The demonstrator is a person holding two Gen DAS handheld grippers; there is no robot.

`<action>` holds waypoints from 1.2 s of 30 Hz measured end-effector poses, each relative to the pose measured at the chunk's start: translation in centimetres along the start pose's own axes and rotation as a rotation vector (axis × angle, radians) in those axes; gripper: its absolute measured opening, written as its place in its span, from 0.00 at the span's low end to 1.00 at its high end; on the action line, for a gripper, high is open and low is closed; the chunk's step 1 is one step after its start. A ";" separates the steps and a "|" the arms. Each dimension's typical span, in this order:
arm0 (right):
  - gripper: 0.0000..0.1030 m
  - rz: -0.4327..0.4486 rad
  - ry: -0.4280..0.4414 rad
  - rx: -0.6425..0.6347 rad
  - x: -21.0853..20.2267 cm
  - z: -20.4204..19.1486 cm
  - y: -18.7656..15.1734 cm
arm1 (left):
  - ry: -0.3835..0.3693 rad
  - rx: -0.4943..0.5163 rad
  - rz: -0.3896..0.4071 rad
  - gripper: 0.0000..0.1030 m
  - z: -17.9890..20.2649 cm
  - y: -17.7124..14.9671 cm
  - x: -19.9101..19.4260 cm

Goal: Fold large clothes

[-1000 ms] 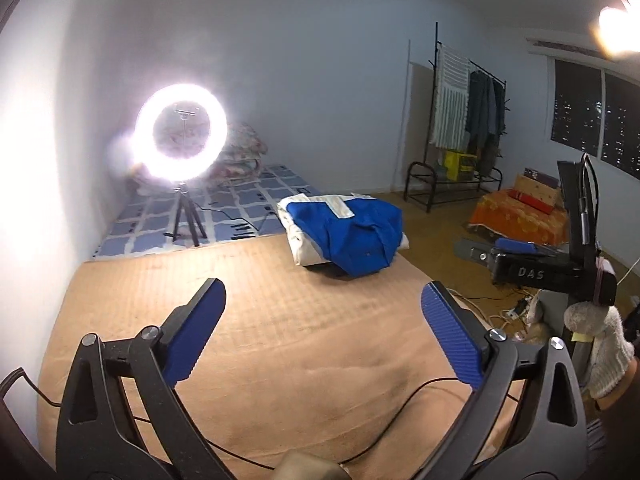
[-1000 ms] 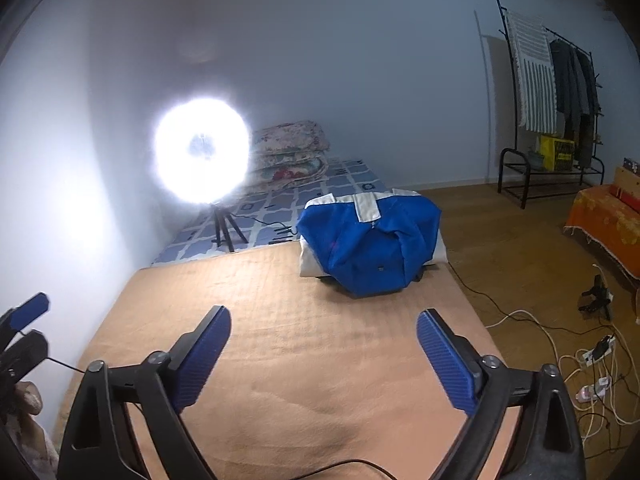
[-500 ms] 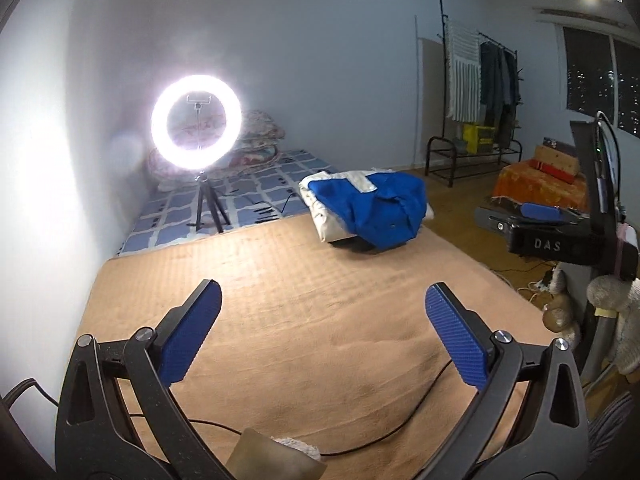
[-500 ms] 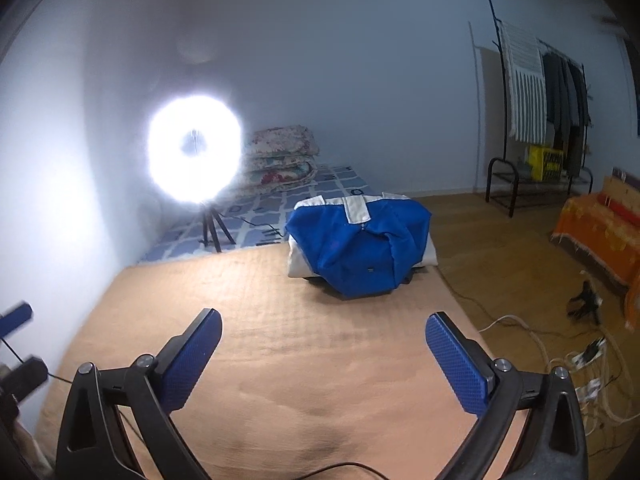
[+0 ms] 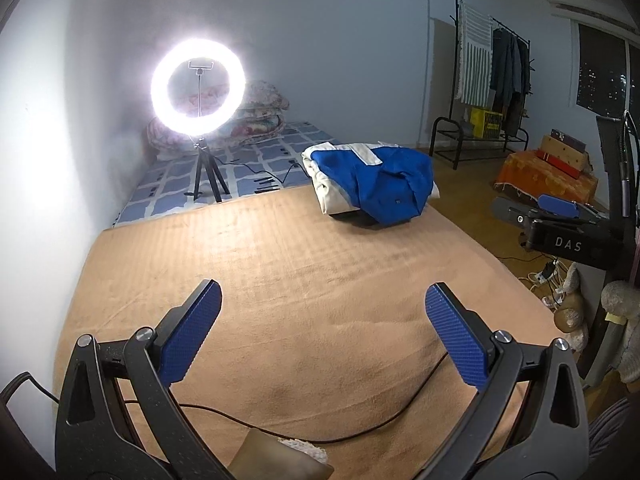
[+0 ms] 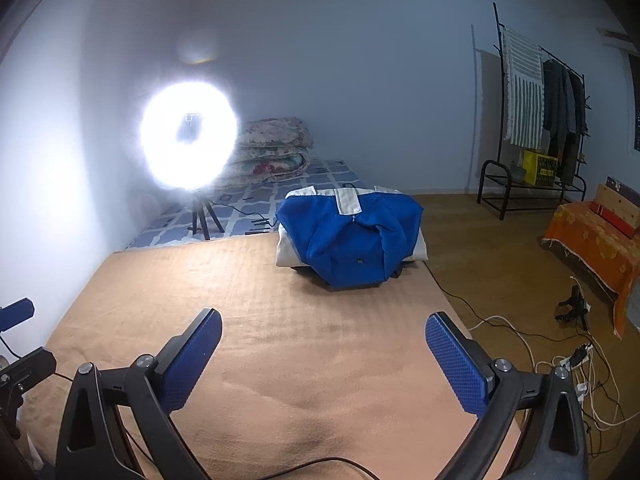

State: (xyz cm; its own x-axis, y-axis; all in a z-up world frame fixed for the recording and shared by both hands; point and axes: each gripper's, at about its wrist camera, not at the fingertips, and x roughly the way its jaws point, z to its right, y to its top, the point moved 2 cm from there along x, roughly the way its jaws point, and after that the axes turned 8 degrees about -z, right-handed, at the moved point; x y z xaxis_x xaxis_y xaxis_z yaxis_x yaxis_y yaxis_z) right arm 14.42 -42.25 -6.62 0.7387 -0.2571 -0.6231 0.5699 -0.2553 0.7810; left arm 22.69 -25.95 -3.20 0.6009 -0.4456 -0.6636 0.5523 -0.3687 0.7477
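A folded blue and white garment (image 5: 372,184) lies at the far right corner of the tan blanket (image 5: 300,280); it also shows in the right wrist view (image 6: 350,240). My left gripper (image 5: 322,336) is open and empty above the near part of the blanket, far from the garment. My right gripper (image 6: 324,356) is open and empty, also over the near blanket (image 6: 280,320). The right gripper shows at the right edge of the left wrist view (image 5: 556,216).
A lit ring light on a tripod (image 5: 198,88) stands behind the blanket on a blue patterned mat (image 5: 240,168). Folded quilts (image 6: 276,148) sit by the wall. A clothes rack (image 6: 532,120), an orange-covered seat (image 6: 596,236) and floor cables (image 6: 520,332) are on the right.
Both grippers stayed open and empty. The left view has swung left and tilted down, so the garment sits further right. The right view has shifted slightly.
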 end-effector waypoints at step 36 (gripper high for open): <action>1.00 -0.015 0.004 0.023 0.4 0.2 -0.5 | 0.012 -0.006 0.006 1.00 -0.4 0.2 0.3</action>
State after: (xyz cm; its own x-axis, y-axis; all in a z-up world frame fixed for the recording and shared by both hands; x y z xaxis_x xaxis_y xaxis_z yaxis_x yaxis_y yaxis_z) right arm 14.30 -42.40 -7.27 0.7317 -0.2490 -0.6345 0.5724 -0.2807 0.7704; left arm 23.18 -25.86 -3.29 0.6111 -0.4384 -0.6590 0.5519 -0.3608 0.7518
